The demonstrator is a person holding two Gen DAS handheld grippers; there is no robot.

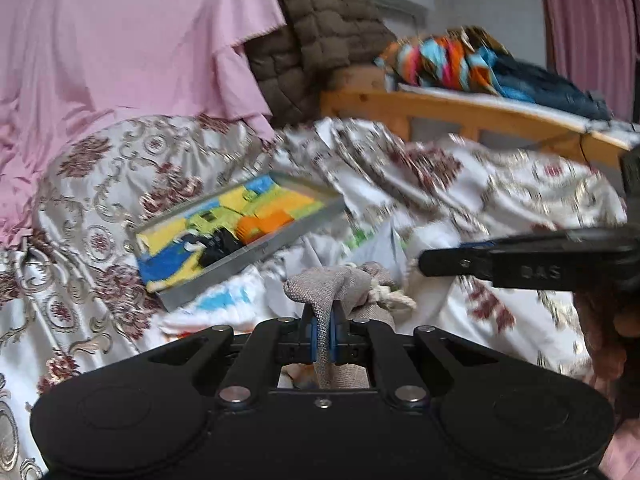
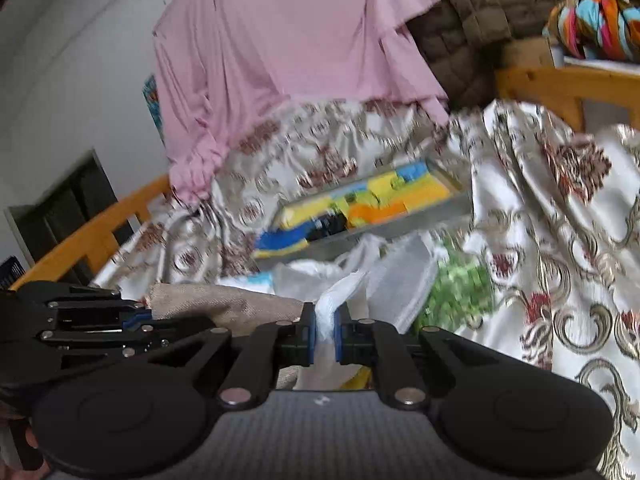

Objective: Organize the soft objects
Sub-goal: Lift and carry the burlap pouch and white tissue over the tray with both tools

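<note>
The left gripper (image 1: 323, 334) is clamped on a grey woven cloth (image 1: 344, 284), the right gripper (image 2: 325, 334) on a white cloth (image 2: 340, 292), both just above the bed (image 1: 120, 152); lift each clear before carrying it to the tray (image 1: 224, 268)

Left claw (image 1: 323, 334) pinching beige cloth (image 1: 344, 284), grey tray (image 1: 256, 248) of colourful cloths beyond

Tray (image 1: 256, 246) contents blurred, unidentifiable
</note>
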